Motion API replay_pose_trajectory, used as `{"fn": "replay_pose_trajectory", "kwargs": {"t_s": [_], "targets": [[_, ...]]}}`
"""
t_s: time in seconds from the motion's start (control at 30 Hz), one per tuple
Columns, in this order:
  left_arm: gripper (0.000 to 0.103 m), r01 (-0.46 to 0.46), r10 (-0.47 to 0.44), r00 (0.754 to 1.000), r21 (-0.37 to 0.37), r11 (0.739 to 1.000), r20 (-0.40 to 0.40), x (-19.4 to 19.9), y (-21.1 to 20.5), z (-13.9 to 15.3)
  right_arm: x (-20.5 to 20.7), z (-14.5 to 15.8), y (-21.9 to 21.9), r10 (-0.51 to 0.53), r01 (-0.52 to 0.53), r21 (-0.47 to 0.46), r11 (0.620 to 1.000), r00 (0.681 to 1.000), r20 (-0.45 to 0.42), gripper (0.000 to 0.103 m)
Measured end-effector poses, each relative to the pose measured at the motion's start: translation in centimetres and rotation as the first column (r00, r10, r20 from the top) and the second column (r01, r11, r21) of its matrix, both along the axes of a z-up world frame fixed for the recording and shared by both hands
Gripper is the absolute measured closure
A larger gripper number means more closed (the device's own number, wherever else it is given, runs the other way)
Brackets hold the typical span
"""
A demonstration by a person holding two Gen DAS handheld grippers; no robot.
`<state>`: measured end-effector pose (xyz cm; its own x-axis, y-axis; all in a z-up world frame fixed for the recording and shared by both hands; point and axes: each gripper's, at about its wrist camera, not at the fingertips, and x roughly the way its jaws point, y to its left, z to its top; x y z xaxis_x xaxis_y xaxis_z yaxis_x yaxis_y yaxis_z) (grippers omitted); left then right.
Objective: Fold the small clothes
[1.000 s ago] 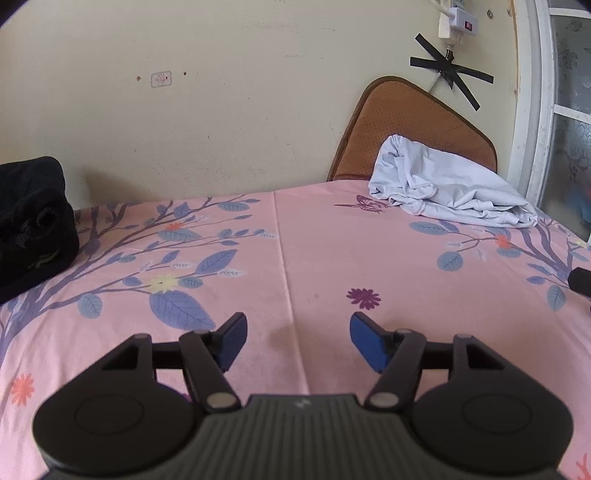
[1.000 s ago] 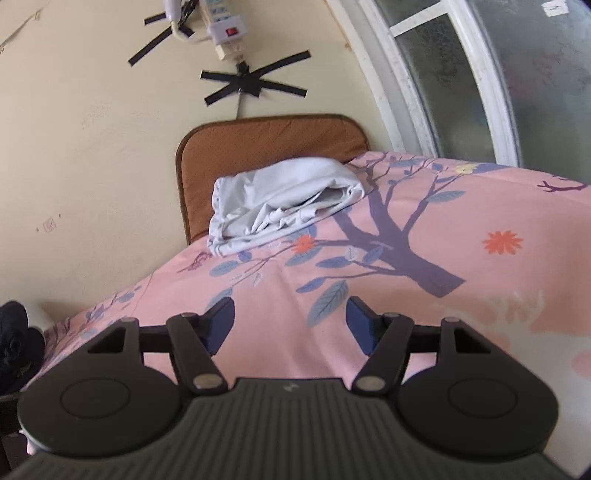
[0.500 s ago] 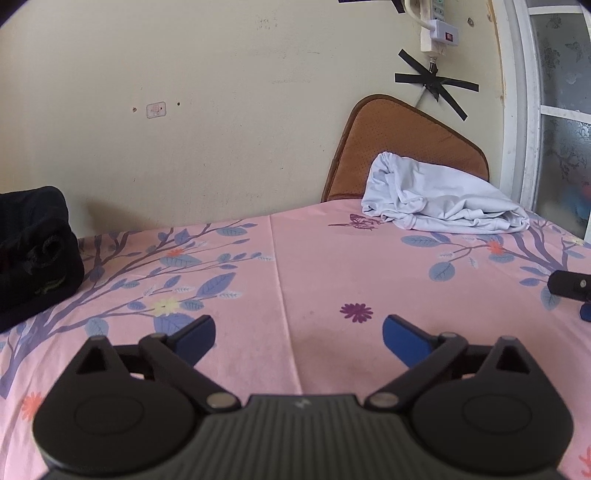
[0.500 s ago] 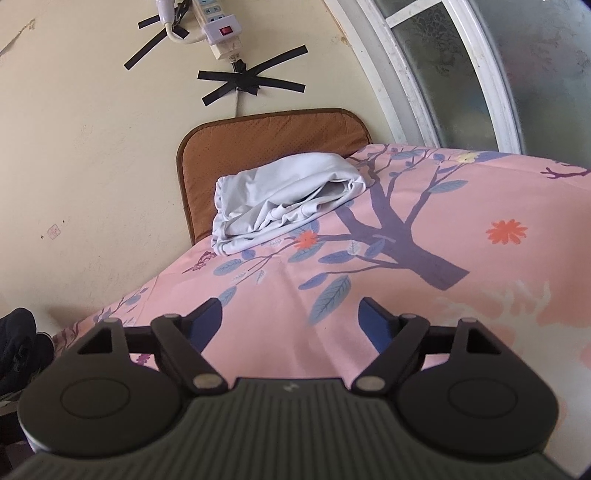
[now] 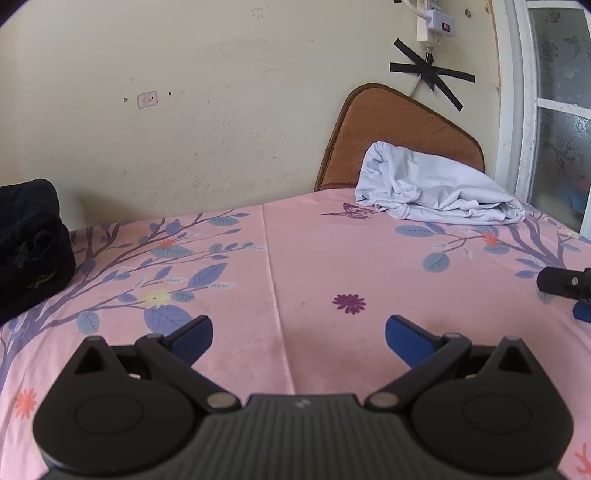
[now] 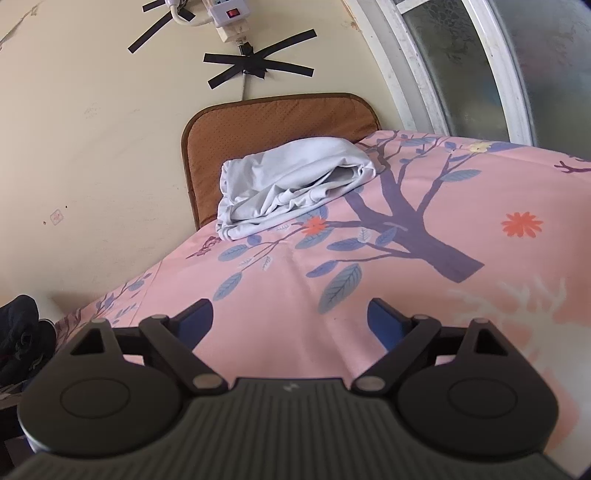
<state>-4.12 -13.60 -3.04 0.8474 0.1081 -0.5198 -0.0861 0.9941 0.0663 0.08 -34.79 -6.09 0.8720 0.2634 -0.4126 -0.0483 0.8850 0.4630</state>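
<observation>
A crumpled pale grey-white garment (image 5: 432, 195) (image 6: 291, 184) lies at the far right of the pink flowered sheet (image 5: 314, 258) (image 6: 388, 295), against a brown cushion. My left gripper (image 5: 299, 332) hangs low over the sheet's middle, open, nothing between its blue pads. My right gripper (image 6: 290, 319) is well short of the garment; its jaws are opening with only bare sheet between them. Part of the right gripper (image 5: 565, 284) shows at the right edge of the left wrist view.
A brown cushion (image 5: 399, 140) (image 6: 277, 118) leans on the cream wall behind the garment. A dark bundle of cloth (image 5: 29, 243) (image 6: 22, 336) sits at the sheet's left edge. A window frame (image 5: 517, 110) (image 6: 413, 66) bounds the right side. A power strip (image 6: 229, 18) hangs taped to the wall.
Both grippers' jaws spread wider, the left one early and the right one up to now. Both views tilted slightly; the garment has not moved.
</observation>
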Motion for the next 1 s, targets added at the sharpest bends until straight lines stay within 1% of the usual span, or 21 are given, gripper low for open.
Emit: {"fn": "replay_pose_trajectory", "kwargs": {"t_s": [0.17,0.4,0.5,0.63,0.83,1.0], "targets": [[0.000,0.003,-0.003,1.000,0.008,1.000,-0.016,0.1,0.1,-0.1,-0.1,0.0,0.0,-0.016,0.016,0.003,1.000,1.000,0.001,0.010],[0.000,-0.022,0.019,0.998,-0.049,0.999,-0.066,0.8,1.2,-0.3,-0.1,0.1,0.1,-0.016,0.016,0.001,1.000,1.000,0.001,0.010],[0.000,-0.034,0.029,0.997,-0.061,0.998,-0.073,0.9,1.5,-0.4,-0.1,0.0,-0.1,-0.023,0.023,0.011,1.000,1.000,0.005,0.010],[0.000,-0.046,0.042,0.997,-0.049,0.998,-0.069,0.8,1.3,-0.4,-0.3,0.1,-0.2,-0.032,0.032,0.018,0.999,0.999,0.019,0.010],[0.000,-0.046,0.045,0.997,-0.012,0.999,-0.055,0.7,1.0,-0.3,-0.4,0.1,-0.1,-0.039,0.038,0.022,0.999,0.999,0.022,0.010],[0.000,-0.049,0.048,0.997,-0.010,0.999,-0.061,0.8,1.1,-0.3,-0.4,0.1,-0.2,-0.037,0.037,0.023,0.999,0.999,0.022,0.010]]}}
